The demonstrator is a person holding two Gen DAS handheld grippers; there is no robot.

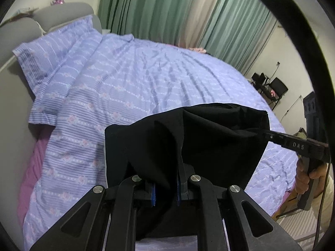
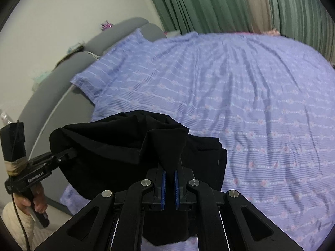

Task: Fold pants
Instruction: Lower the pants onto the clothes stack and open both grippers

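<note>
Above the bed [image 1: 146, 79], the black pants [image 1: 209, 138] hang bunched between both tools; the left gripper [image 1: 165, 190] has its fingers pinching one fold; the right gripper [image 2: 169, 179] pinches another, though dark cloth hides the exact edge; green curtains [image 1: 146, 6] hang behind.

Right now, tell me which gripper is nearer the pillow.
Left. The left gripper holds the black pants on the pillow side; the right gripper grips them farther away.
</note>
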